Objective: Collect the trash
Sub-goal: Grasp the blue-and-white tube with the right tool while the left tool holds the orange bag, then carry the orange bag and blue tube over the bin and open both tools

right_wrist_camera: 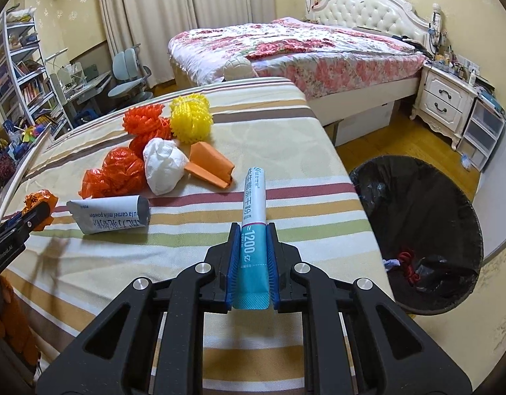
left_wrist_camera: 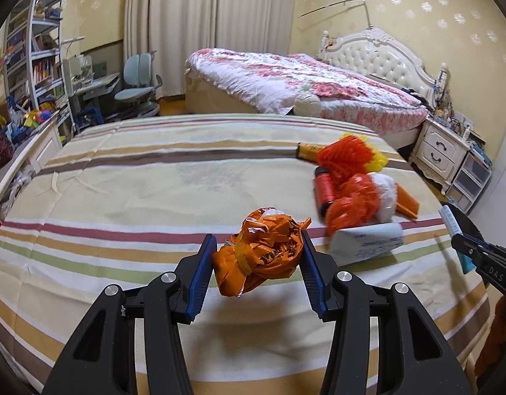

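Note:
My left gripper [left_wrist_camera: 258, 247] is shut on a crumpled orange plastic bag [left_wrist_camera: 261, 256] and holds it above the striped table [left_wrist_camera: 121, 197]; it also shows in the right wrist view [right_wrist_camera: 39, 205]. My right gripper [right_wrist_camera: 252, 235] is shut on a teal and white sachet stick [right_wrist_camera: 252, 210], held over the table's right side. On the table lie a white milk powder pouch [right_wrist_camera: 111, 215], an orange bag [right_wrist_camera: 116, 174], a white wad [right_wrist_camera: 162, 166], an orange paper piece [right_wrist_camera: 210, 164], orange foam net [right_wrist_camera: 144, 120] and yellow foam net [right_wrist_camera: 190, 117].
A round bin with a black liner [right_wrist_camera: 424, 230] stands on the floor right of the table, holding some scraps. A red cylinder [left_wrist_camera: 323, 189] lies by the trash pile. A bed [right_wrist_camera: 302, 49], nightstand [right_wrist_camera: 445, 102], desk chair [right_wrist_camera: 129, 69] and shelves [right_wrist_camera: 19, 65] stand beyond.

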{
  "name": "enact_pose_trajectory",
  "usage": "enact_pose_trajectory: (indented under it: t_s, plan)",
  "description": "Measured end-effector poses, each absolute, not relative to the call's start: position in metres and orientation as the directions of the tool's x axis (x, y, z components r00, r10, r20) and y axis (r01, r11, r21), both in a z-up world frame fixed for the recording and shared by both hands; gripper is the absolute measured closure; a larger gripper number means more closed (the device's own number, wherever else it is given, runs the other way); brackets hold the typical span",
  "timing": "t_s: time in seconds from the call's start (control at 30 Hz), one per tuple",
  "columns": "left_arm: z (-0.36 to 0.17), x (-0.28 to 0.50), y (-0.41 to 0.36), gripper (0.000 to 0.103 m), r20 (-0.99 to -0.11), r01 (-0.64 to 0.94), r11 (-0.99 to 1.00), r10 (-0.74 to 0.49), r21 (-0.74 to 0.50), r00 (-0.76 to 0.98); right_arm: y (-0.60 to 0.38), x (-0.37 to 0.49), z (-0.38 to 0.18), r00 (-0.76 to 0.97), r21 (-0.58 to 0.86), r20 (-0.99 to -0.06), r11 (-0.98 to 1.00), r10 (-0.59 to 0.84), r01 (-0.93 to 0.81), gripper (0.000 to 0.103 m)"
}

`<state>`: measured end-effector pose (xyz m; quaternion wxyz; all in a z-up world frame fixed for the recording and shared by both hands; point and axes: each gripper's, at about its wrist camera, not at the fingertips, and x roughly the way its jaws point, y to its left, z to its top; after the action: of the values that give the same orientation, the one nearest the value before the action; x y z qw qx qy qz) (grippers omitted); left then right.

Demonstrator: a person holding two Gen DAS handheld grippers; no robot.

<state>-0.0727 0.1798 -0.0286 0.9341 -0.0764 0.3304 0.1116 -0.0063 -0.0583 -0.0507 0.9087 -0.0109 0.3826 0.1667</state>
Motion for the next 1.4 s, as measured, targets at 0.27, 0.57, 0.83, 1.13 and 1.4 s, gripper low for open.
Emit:
enact_pose_trajectory:
  t_s: [0.27, 0.57, 0.83, 1.13, 1.4]
  plan:
    - [-0.001, -0.068, 0.136, 0.053, -0.569, -0.136, 0.988, 0.068, -0.078, 0.82, -0.084, -0.006, -0.035, 0.697, 0.112, -0.662, 0.956, 0.276, -0.273, 0.088]
    - [0.007, -0.03, 0.064, 0.053, -0.542, 0.047, 0.997, -0.073, -0.063, 0.837, -0.13, 0.004, -0.027, 0.74, 0.122, -0.636, 0.975, 0.219, -0.184, 0.088]
    - [0.005, 0.01, 0.002, 0.053, -0.536, 0.166, 0.985, -0.162, -0.043, 0.828, -0.179, 0.022, -0.029, 0.764, 0.134, -0.628, 0.988, 0.148, -0.082, 0.088]
    - [-0.01, 0.044, -0.055, 0.053, -0.558, 0.246, 0.969, -0.21, -0.011, 0.803, -0.213, 0.036, -0.042, 0.77, 0.128, -0.632, 0.992, 0.085, -0.005, 0.088]
    - [-0.024, 0.066, -0.084, 0.053, -0.589, 0.277, 0.961, -0.209, 0.026, 0.781, -0.23, 0.049, -0.057, 0.753, 0.139, -0.654, 0.99, 0.069, 0.03, 0.088]
